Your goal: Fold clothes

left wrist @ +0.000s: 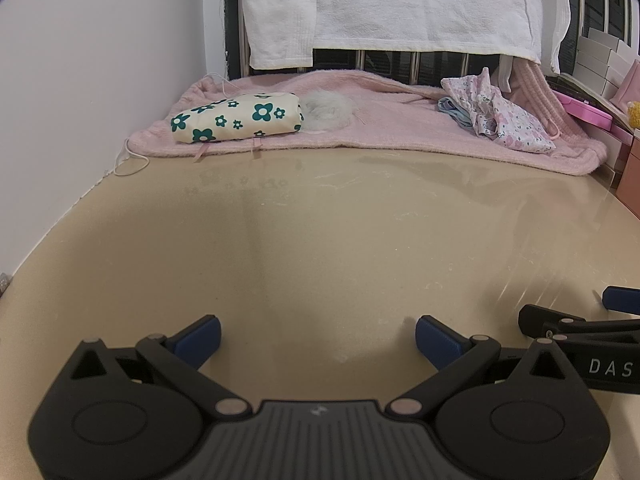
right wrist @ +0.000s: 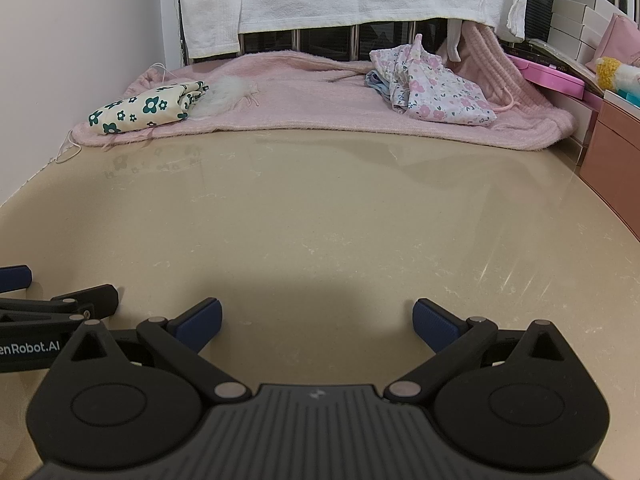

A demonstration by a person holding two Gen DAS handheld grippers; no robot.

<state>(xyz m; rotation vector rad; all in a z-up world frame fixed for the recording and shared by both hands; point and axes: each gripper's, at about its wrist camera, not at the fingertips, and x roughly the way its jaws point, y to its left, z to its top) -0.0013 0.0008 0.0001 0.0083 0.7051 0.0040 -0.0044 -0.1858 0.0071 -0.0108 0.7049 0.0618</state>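
One cream cloth bundle with green flowers (left wrist: 236,117) lies folded at the pink blanket's (left wrist: 360,128) left end; the crumpled pink-flowered garment (right wrist: 436,92) at its right end remains, I judge. My left gripper (left wrist: 318,338) and right gripper (right wrist: 317,322) hover over the beige tabletop (right wrist: 320,216), both spread apart and empty.

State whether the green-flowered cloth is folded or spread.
Folded: the green-flowered cloth lies as a compact, thick rectangle on the pink blanket.

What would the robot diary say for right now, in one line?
left tool: open, empty | right tool: open, empty | crumpled pink floral garment: on pink blanket, far right | green-flower folded cloth: far left | folding: not started
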